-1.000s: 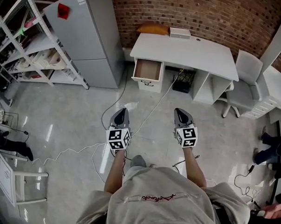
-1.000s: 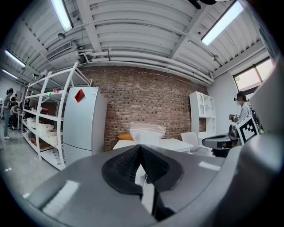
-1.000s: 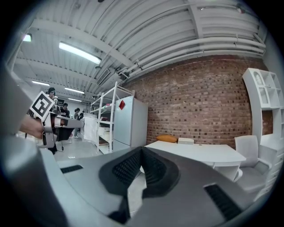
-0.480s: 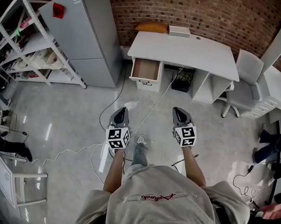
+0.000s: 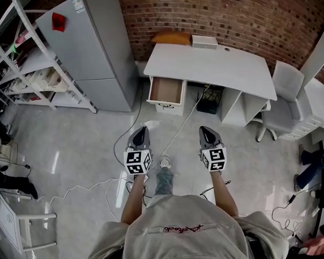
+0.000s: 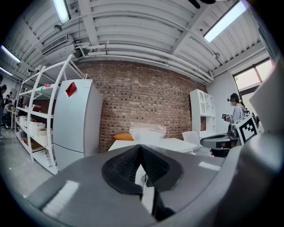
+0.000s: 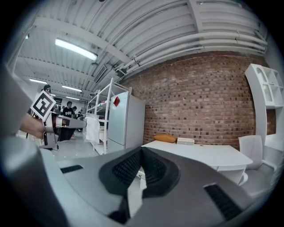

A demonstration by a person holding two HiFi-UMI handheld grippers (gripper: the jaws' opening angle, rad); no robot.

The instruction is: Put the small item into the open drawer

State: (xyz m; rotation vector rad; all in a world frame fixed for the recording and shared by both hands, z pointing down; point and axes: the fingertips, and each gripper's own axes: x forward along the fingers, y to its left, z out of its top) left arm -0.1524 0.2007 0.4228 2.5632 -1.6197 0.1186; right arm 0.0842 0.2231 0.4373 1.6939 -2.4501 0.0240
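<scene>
- Logged small item [image 6: 146,131]: pale, translucent, blurred, sticking out just past the tips of the left gripper [image 6: 141,147]; could not tell what kind of thing.
- Found left gripper's jaws closed on the small item, ribbed pads meeting along a thin line; held out over the floor [image 5: 71,141], pointed toward the worktop [image 5: 218,65].
- Found right gripper [image 7: 142,150] with jaws brought fully together and nothing between them; held beside the left gripper, apart from it, pointed the same way.
- Noted open drawer [image 5: 167,91]: pulled out under the worktop's left end as seen in the head view, brown inside; well apart from both grippers and from the small item.
- Listed worktop as white, set against a brick wall [image 5: 226,10]; carried an orange cushion [image 5: 174,37] and a white box [image 5: 205,41], side by side along the back edge.
- Recorded grey fridge [image 5: 94,54] just left of the worktop, red tag on its door; white shelving rack [image 5: 25,68] further left.
- Recorded pale chair [image 5: 281,102] at the worktop's right end.
- Noted white cable [image 5: 178,123] trailing over the floor from beneath the worktop and between the two grippers.
- Saw forearms, grey shirt and one shoe [image 5: 164,162] at the bottom of the head view.
- Saw other people far off in both gripper views.
</scene>
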